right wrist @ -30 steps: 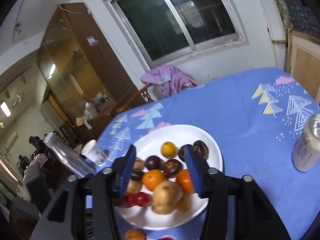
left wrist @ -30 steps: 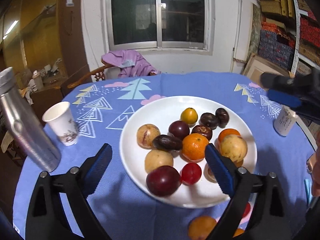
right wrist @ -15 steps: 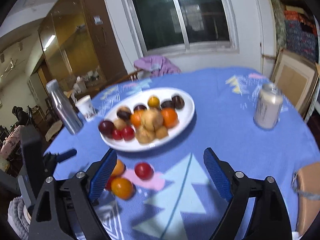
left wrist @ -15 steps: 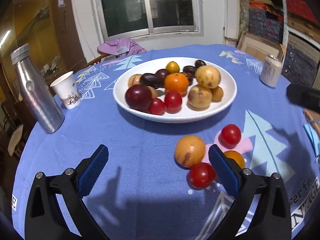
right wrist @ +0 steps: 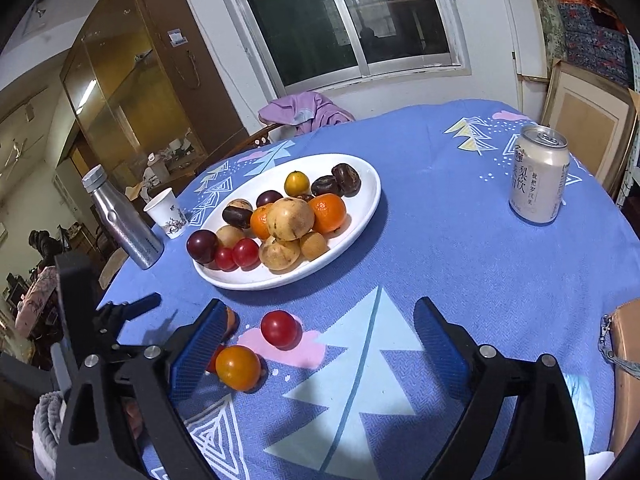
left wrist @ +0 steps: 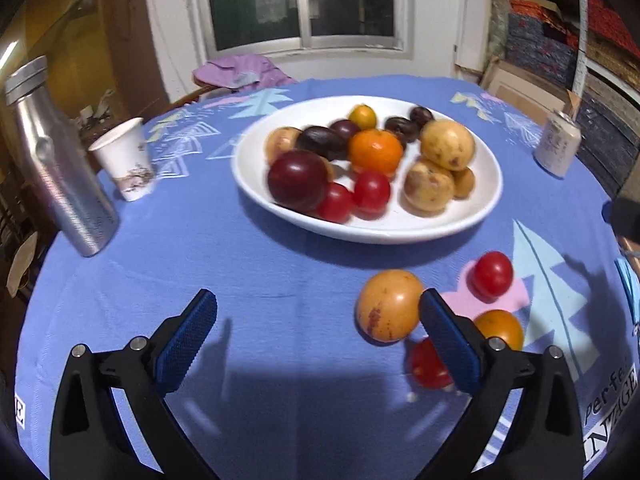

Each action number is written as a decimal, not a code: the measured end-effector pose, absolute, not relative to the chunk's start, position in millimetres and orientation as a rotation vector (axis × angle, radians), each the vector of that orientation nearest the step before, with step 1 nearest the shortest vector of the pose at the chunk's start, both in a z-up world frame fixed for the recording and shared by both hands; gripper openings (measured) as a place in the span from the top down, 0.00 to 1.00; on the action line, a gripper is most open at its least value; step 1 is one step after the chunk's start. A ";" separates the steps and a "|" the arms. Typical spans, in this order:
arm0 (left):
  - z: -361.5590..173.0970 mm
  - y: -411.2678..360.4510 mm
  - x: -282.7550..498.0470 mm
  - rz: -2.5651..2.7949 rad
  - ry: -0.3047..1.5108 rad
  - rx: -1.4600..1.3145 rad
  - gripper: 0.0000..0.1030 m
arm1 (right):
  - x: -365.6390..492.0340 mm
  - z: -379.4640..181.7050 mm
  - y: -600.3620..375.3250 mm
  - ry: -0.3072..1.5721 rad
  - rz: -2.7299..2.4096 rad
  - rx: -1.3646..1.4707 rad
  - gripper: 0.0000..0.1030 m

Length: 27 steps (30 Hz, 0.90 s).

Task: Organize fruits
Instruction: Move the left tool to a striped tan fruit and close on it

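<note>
A round table under a blue tablecloth (right wrist: pixel 460 264) carries your white plate (right wrist: pixel 362 204) heaped with fruit. Your left gripper (left wrist: pixel 318 334) hangs wide apart, empty; your right gripper (right wrist: pixel 316 344) has just been opening, nothing between its pads. Loose near the plate: a yellow-orange fruit (left wrist: pixel 388 305), red tomato (right wrist: pixel 279 328), orange tomato (right wrist: pixel 238 367).

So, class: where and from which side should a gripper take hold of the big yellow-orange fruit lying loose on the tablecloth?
Grip the big yellow-orange fruit across its widest middle, coming from above. It is round, so lower grips would slip, and a red tomato crowds its near side.
</note>
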State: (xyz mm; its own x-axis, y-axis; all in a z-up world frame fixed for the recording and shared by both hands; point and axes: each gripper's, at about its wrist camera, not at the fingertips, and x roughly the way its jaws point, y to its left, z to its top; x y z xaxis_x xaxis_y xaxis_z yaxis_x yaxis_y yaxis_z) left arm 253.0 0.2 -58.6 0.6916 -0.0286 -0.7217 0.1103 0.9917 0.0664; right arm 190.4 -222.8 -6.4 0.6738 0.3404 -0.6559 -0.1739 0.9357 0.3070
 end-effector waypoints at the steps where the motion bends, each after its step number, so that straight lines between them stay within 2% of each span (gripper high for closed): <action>1: -56.2 5.9 251.8 -0.055 0.795 0.108 0.04 | 190.7 -6.7 -222.7 0.782 0.293 0.227 0.08; 9: -48.5 23.1 246.8 -0.054 0.794 0.048 0.04 | 190.9 -6.0 -223.0 0.770 0.296 0.223 0.08; 15: -58.6 -7.7 245.5 -0.064 0.746 0.212 0.05 | 189.3 -5.2 -219.7 0.748 0.292 0.198 0.08; 16: -59.6 -7.0 248.8 -0.073 0.757 0.205 0.07 | 189.2 -5.4 -219.0 0.746 0.294 0.196 0.08; 19: -61.0 1.6 257.1 -0.089 0.781 0.151 0.25 | 189.1 -6.3 -218.5 0.746 0.292 0.191 0.08; 24: -65.2 16.6 268.3 -0.083 0.813 0.080 0.29 | 188.7 -7.2 -216.3 0.747 0.294 0.184 0.08; 27: -66.7 18.3 273.6 -0.093 0.825 0.065 0.40 | 188.4 -9.4 -212.9 0.750 0.298 0.167 0.08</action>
